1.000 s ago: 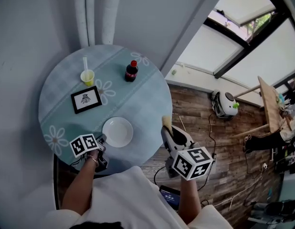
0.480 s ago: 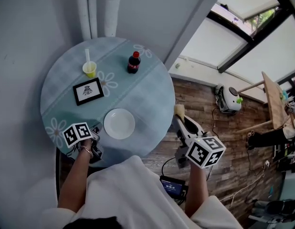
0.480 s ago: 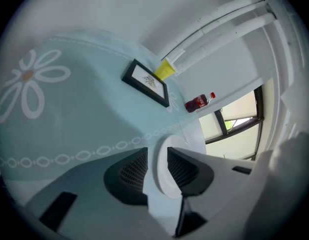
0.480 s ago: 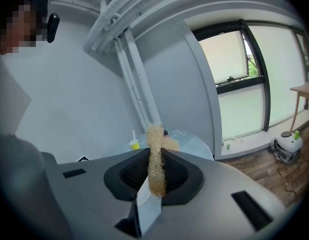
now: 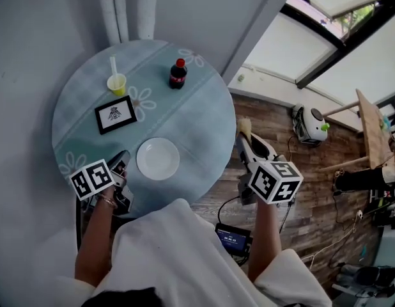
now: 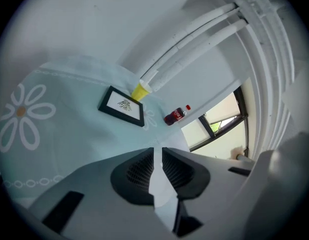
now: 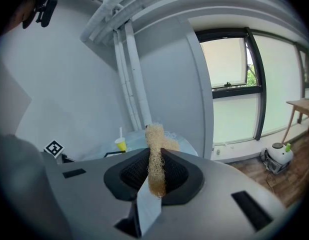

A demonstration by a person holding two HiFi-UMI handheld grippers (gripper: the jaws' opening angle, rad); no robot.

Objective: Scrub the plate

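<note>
The white plate (image 5: 158, 158) lies bare on the round blue-clothed table (image 5: 204, 117), near its front edge. My left gripper (image 5: 123, 160) (image 6: 157, 151) hovers just left of the plate, apart from it. Its jaws have just been closing; a narrow gap is left, with nothing between them. My right gripper (image 5: 245, 137) (image 7: 155, 156) hangs beyond the table's right edge, over the floor. It is shut on a tan loofah scrubber (image 5: 244, 126) (image 7: 154, 134) that sticks out past the fingertips. The left gripper view does not show the plate.
A yellow cup with a straw (image 5: 116, 83) (image 6: 140, 90), a cola bottle (image 5: 178, 74) (image 6: 175, 115) and a black picture frame (image 5: 114, 114) (image 6: 122, 106) stand on the table's far half. White pipes (image 5: 127, 8) run up the wall. A small screen device (image 5: 232, 238) lies on the floor.
The left gripper has risen and drawn away to the left of the plate. The right gripper, still holding the loofah, has moved right and farther from the table edge.
</note>
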